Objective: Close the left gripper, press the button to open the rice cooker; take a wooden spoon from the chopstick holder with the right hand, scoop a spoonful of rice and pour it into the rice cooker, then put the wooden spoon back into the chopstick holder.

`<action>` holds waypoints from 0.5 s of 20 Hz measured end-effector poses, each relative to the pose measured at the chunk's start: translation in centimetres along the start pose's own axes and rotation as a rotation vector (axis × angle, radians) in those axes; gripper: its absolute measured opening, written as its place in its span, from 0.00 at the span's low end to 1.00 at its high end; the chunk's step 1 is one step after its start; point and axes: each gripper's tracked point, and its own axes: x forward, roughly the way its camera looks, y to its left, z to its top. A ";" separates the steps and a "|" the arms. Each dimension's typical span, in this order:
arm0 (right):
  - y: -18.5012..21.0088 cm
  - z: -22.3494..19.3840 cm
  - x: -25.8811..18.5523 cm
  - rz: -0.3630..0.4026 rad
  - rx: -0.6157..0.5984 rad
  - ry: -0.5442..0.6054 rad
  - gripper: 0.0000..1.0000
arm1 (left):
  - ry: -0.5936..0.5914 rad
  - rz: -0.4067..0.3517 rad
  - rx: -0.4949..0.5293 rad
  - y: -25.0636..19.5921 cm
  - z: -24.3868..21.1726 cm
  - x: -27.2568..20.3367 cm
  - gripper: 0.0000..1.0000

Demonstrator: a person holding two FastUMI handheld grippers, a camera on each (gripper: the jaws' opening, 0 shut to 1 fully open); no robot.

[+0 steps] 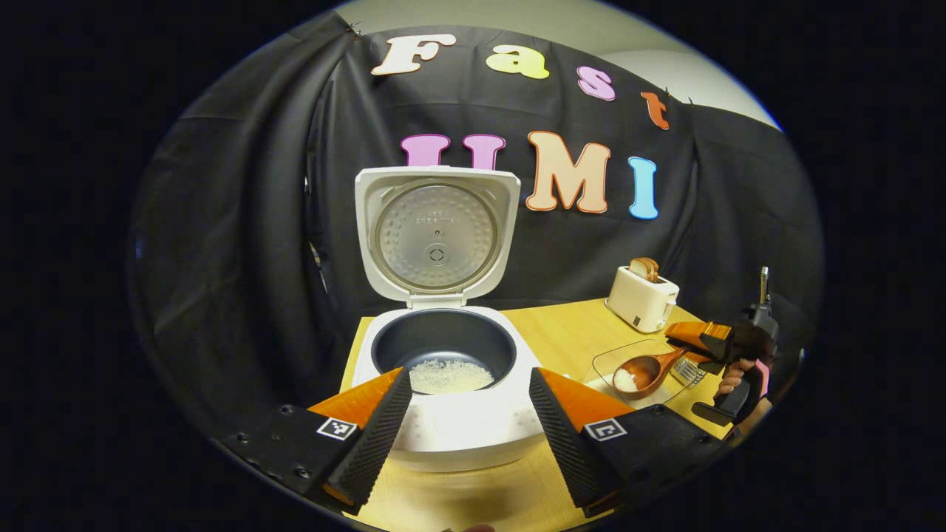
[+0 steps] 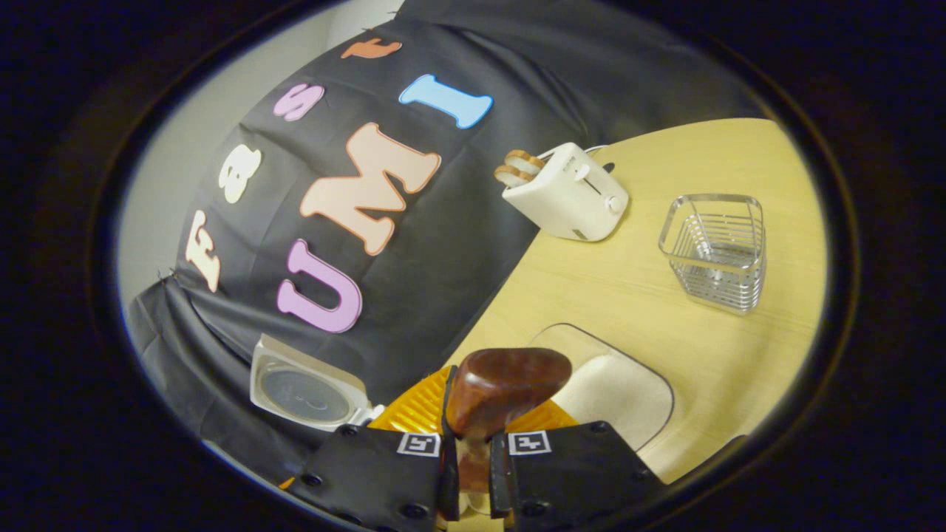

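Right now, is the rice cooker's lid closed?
No, the lid stands upright above the rice cooker, showing rice in its pot.

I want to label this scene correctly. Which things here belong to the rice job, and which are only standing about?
Belong to the job:
rice cooker, lid open
wooden spoon, held by right tool
glass rice dish
chopstick holder

Only standing about:
toaster with bread

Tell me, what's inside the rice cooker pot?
A thin layer of white rice lies on the bottom of the open rice cooker. The pot's near wall is hidden behind its rim.
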 end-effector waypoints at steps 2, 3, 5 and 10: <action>1.9 0.2 -0.4 0.034 0.046 -0.011 0.18 | -0.001 -0.012 -0.008 -0.2 -0.1 -0.2 0.95; 2.7 0.3 -0.4 0.046 0.054 -0.017 0.19 | -0.002 -0.015 -0.011 -0.3 -0.1 -0.3 0.95; 4.4 0.5 -0.5 0.062 0.039 -0.026 0.19 | -0.004 -0.020 -0.015 -0.3 -0.2 -0.5 0.95; 10.4 -0.7 -0.3 0.134 0.034 -0.011 0.21 | -0.002 -0.021 -0.026 0.3 -0.5 -1.2 0.95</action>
